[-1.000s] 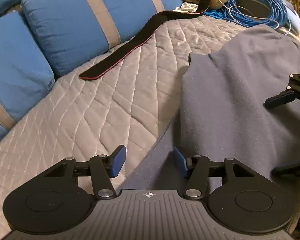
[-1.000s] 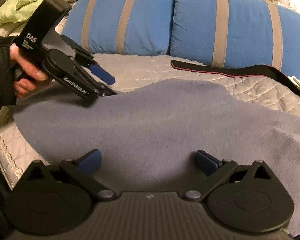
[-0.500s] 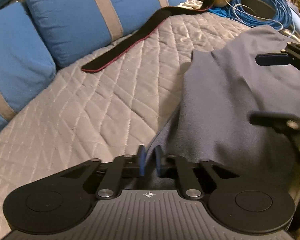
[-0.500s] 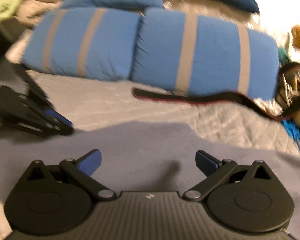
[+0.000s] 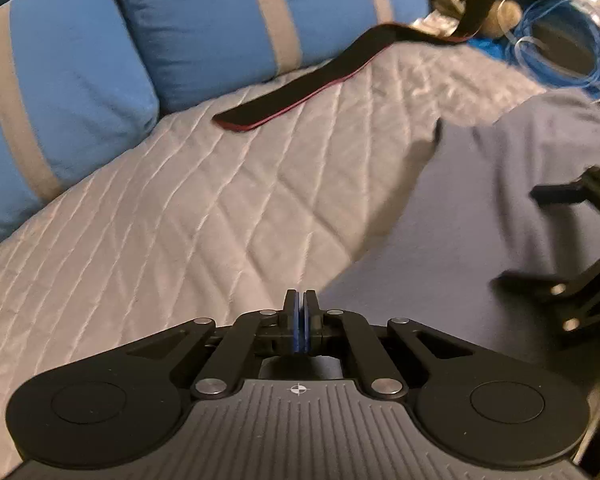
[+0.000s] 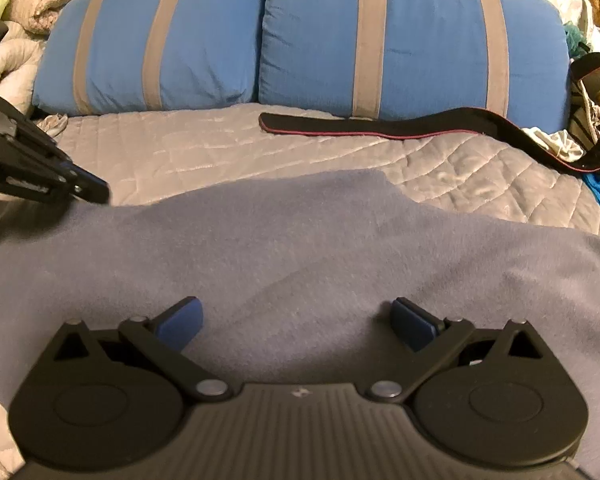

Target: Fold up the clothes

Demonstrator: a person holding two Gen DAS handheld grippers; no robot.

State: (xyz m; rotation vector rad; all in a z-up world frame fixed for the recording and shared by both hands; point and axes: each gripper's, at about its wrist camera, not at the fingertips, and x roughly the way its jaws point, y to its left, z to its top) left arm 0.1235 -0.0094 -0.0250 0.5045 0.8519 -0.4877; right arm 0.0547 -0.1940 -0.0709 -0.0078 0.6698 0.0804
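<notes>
A grey-blue fleece garment (image 6: 300, 240) lies spread flat on the quilted bed cover (image 5: 180, 220); in the left wrist view the garment (image 5: 480, 220) fills the right side. My left gripper (image 5: 300, 312) is shut, its blue pads pressed together on the garment's left edge. From the right wrist view that left gripper (image 6: 94, 190) shows at the cloth's far left corner. My right gripper (image 6: 296, 320) hovers open over the garment's middle with only cloth below its spread fingers. In the left wrist view the right gripper (image 5: 548, 236) appears blurred at the right edge.
Two blue cushions with grey stripes (image 6: 380, 40) line the back of the bed. A black strap with a red edge (image 6: 380, 128) lies in front of them. A coil of blue cable (image 5: 560, 48) and clutter sit past the bed's far right.
My left gripper's jaws have closed on the garment's edge. The right gripper has shifted sideways over the cloth and stays open.
</notes>
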